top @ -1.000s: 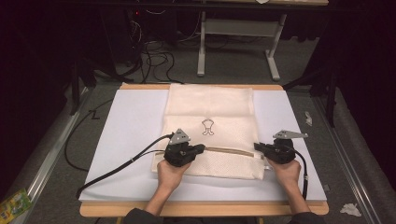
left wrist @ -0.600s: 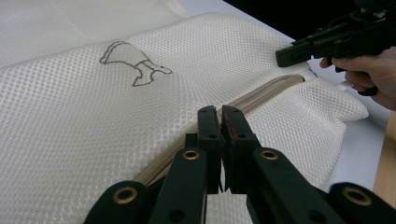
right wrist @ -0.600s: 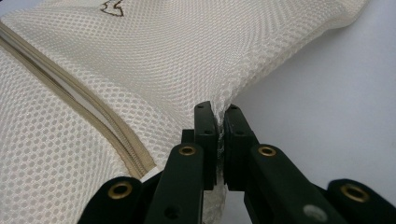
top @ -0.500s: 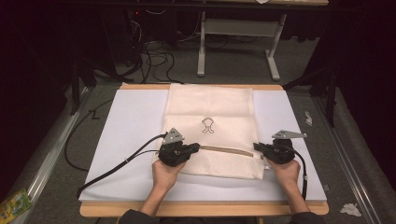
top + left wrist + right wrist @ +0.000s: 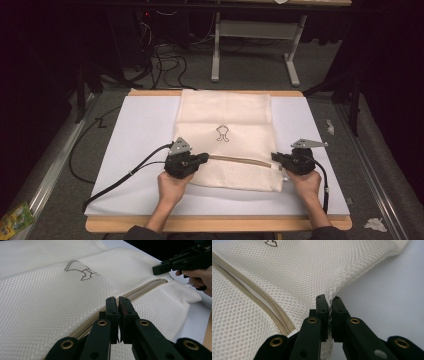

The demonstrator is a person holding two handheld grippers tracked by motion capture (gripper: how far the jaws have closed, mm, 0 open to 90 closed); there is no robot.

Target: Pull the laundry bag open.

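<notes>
- The cream mesh laundry bag (image 5: 226,142) lies flat on the white desk (image 5: 135,130), zipper (image 5: 240,161) running across its near part.
- The left hand-held gripper (image 5: 117,302) is clenched on the zipper's left end (whether on the pull, I cannot tell).
- The right hand-held gripper (image 5: 329,302) is clenched on the bag's right edge.

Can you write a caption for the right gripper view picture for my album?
The right gripper pinches the edge of a cream mesh bag beside its zipper.
</notes>
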